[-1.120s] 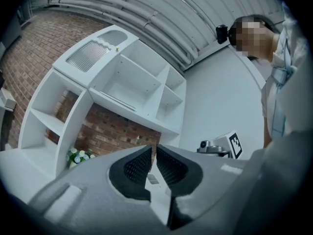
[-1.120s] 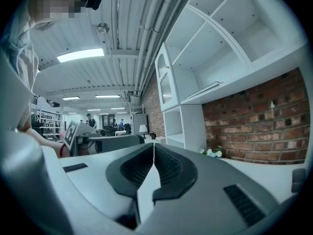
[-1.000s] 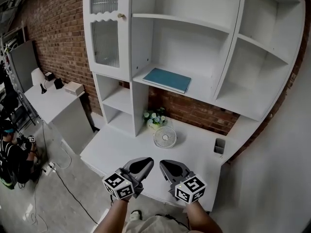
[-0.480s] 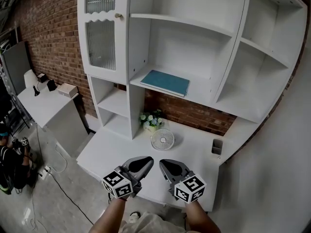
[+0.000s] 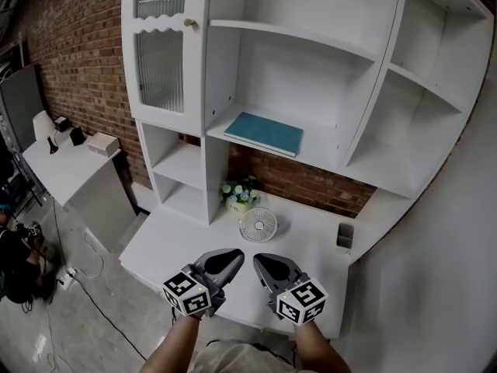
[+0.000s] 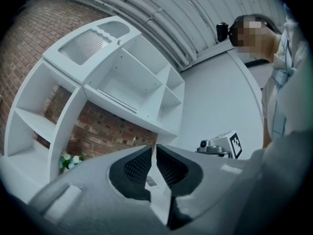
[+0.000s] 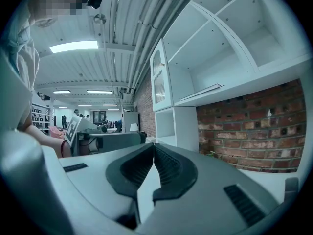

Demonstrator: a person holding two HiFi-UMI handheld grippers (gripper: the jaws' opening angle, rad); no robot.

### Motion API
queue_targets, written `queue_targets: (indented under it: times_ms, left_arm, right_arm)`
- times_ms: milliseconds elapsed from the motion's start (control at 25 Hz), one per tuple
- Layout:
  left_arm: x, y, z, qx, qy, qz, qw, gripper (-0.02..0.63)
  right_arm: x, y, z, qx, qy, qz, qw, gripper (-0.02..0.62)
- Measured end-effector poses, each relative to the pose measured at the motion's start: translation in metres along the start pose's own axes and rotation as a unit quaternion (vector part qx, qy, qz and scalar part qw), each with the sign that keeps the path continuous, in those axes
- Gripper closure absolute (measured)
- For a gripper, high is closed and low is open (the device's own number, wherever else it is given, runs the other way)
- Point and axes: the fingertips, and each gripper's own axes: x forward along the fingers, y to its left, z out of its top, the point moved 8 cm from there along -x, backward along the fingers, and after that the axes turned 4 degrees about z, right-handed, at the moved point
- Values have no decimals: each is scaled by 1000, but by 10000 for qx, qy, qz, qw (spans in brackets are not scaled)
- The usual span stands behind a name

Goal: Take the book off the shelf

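Since a second ago, the shelving has drawn slightly closer in the head view. Left gripper (image 5: 227, 261) and right gripper (image 5: 268, 264) are both clenched on nothing, side by side on the near side of the fan (image 5: 258, 224). Above and beyond the fan, the book (image 5: 264, 134) lies flat, its long axis along the shelf (image 5: 330, 152). It looks more in line with the right gripper.
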Motion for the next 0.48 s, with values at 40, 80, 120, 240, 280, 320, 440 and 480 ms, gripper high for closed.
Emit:
queue_targets:
  times_ms: [40, 80, 120, 240, 280, 320, 440, 480]
  left_arm:
    - [1, 2, 1, 2, -8, -1, 10000, 569]
    - [1, 4, 2, 14, -15, 5, 10000, 569]
    - [2, 6, 4, 36, -29, 17, 10000, 569]
    - [5, 15, 12, 106, -108, 56, 9999, 569]
    - [6, 17, 15, 128, -131, 65, 9998, 569]
    - [8, 20, 18, 150, -147, 68, 9998, 569]
    - [14, 25, 25, 219, -169, 37, 9996, 569]
    - [17, 27, 28, 234, -183, 15, 9996, 569]
  right_arm:
    - [1, -1, 1, -5, -11, -29, 10000, 577]
    - [1, -2, 2, -15, -23, -55, 10000, 577]
    - [2, -3, 4, -28, -33, -78, 10000, 577]
    - [8, -8, 11, -82, -62, -131, 9999, 577]
    - [9, -9, 13, -102, -76, -143, 9998, 577]
    - [11, -10, 16, -123, -92, -151, 9998, 577]
    - [17, -15, 24, -188, -147, -158, 9996, 577]
    - [19, -17, 27, -202, -167, -159, 9995, 577]
